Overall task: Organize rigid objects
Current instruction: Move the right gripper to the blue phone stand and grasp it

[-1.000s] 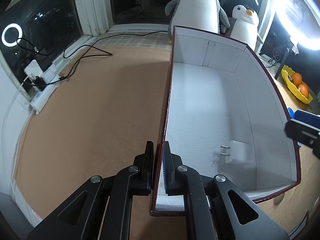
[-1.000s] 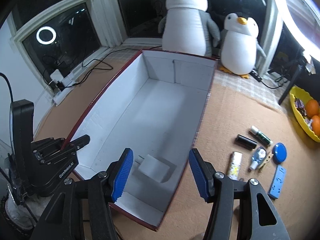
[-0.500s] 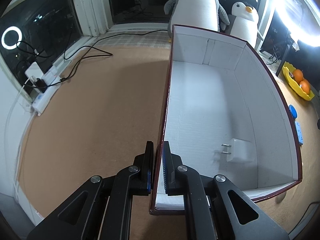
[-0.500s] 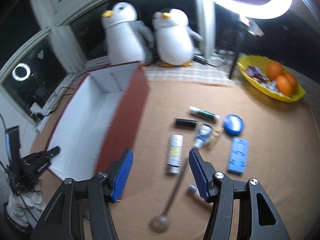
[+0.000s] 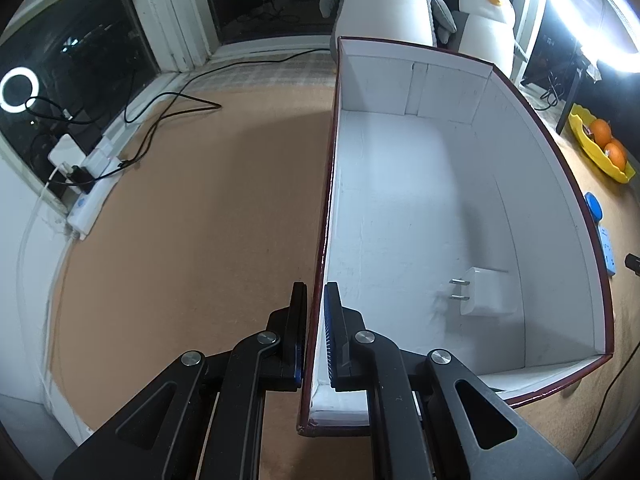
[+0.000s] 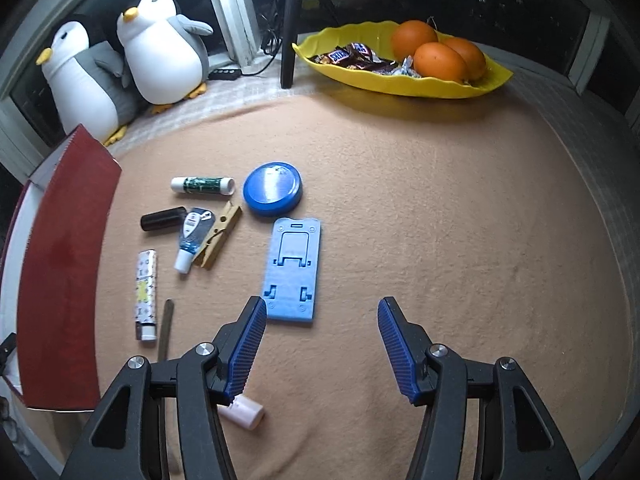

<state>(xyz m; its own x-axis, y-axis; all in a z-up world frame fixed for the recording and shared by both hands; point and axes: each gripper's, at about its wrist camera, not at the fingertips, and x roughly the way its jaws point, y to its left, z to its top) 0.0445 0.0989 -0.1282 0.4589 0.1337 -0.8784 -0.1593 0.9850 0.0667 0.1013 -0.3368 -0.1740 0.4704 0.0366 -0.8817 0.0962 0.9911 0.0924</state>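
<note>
At left, my left gripper (image 5: 316,336) clamps the box (image 5: 326,208) wall; my right gripper (image 6: 320,348) hangs half-open, empty, near the blue stand (image 6: 293,270).

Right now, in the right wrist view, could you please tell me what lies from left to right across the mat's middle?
Box → patterned tube → clothespin → blue stand.
</note>
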